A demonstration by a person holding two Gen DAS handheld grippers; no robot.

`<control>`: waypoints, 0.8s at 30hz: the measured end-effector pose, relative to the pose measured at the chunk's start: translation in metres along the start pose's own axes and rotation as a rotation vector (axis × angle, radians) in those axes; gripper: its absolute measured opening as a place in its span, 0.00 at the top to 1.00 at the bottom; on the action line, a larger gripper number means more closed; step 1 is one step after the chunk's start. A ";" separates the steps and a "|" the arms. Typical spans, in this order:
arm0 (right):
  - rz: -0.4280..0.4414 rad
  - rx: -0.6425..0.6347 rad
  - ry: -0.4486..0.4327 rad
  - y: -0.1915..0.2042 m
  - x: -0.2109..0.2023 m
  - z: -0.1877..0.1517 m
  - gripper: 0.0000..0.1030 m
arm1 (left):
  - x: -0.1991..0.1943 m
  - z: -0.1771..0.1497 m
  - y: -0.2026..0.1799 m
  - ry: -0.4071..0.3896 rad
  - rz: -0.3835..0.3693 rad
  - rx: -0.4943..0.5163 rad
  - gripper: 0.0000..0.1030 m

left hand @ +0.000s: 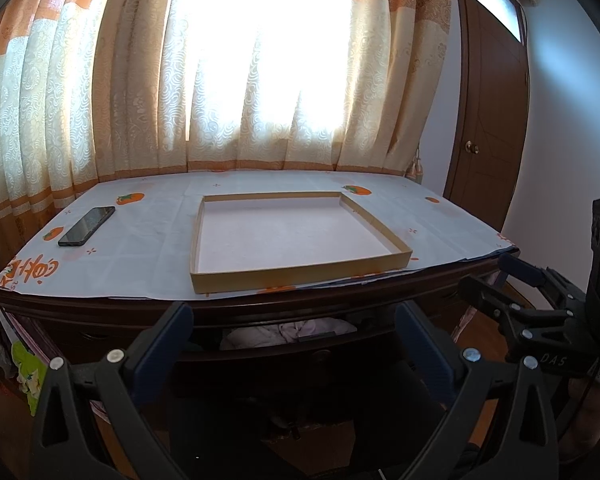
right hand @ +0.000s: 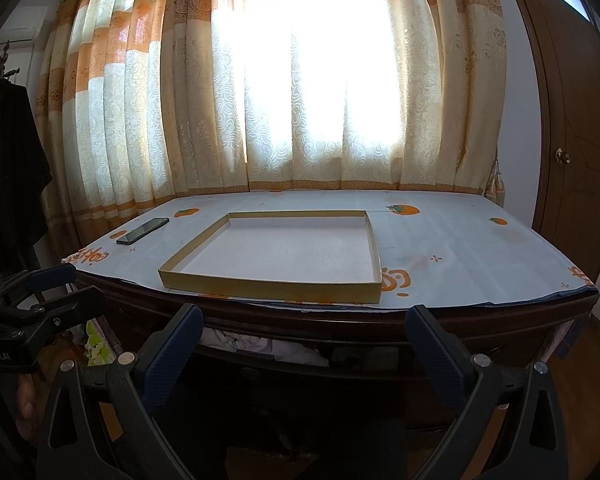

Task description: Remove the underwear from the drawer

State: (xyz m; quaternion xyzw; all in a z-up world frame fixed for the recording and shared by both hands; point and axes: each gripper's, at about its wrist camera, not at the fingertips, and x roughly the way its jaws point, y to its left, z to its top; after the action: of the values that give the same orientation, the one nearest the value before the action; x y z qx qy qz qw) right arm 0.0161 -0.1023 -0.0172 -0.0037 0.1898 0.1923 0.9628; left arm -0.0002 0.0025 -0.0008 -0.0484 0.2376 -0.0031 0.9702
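A dark wooden drawer (left hand: 284,354) (right hand: 300,364) under the tabletop stands partly pulled out. Pale pink and white underwear (left hand: 296,330) (right hand: 260,345) lies bunched inside it, seen through the gap. My left gripper (left hand: 294,316) hangs open in front of the drawer, a little short of it, fingers either side of the gap. My right gripper (right hand: 306,320) is open too, level with the drawer front, nothing between its fingers. In the left wrist view the right gripper (left hand: 500,276) shows at the right; in the right wrist view the left gripper (right hand: 64,284) shows at the left.
On the table's white cloth with orange prints lies a shallow cardboard tray (left hand: 204,240) (right hand: 374,248), empty. A black phone (left hand: 86,226) (right hand: 142,231) rests at the left. Curtains hang behind, a brown door (left hand: 492,120) at the right, dark clothing (right hand: 8,168) far left.
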 end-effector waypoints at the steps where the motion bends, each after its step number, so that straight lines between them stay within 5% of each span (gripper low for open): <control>1: -0.001 0.001 0.000 0.000 -0.001 0.001 0.01 | 0.000 0.000 0.000 0.000 -0.001 0.000 0.00; 24: 0.001 0.003 0.001 0.001 0.000 -0.004 0.01 | 0.000 -0.001 -0.002 0.001 0.001 0.003 0.00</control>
State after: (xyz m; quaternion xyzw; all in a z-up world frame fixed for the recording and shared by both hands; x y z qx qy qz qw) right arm 0.0139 -0.1015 -0.0211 -0.0023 0.1906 0.1924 0.9626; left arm -0.0005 0.0008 -0.0012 -0.0470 0.2380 -0.0029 0.9701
